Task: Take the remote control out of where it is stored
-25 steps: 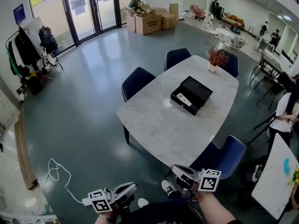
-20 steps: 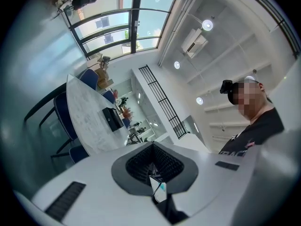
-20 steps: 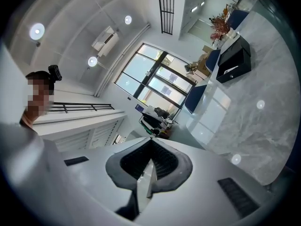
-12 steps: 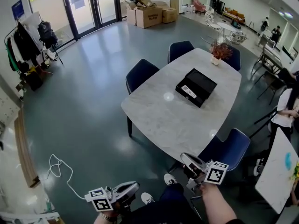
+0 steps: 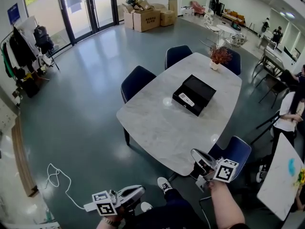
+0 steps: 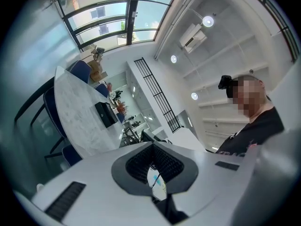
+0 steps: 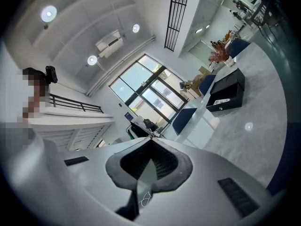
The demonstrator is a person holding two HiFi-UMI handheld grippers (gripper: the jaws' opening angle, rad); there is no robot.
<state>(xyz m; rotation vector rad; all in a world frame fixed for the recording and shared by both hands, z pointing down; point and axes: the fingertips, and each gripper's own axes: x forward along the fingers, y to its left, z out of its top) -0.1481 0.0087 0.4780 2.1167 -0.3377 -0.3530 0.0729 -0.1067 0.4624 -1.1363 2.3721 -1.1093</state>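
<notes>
White left gripper (image 5: 138, 191): we hold it with jaws pressed together, empty. On the marble table (image 5: 157, 128), the remote control (image 5: 186, 99) lies inside the open black box (image 5: 206, 86). Right gripper (image 5: 197, 156): jaws likewise together, empty, near the table edge.

The table (image 5: 157, 128) has a smooth, pale marble-look top, and the black box (image 5: 200, 88) on it looks matt. The grey-blue floor (image 5: 81, 89) is glossy; the far boxes (image 5: 145, 19) are brown cardboard.
</notes>
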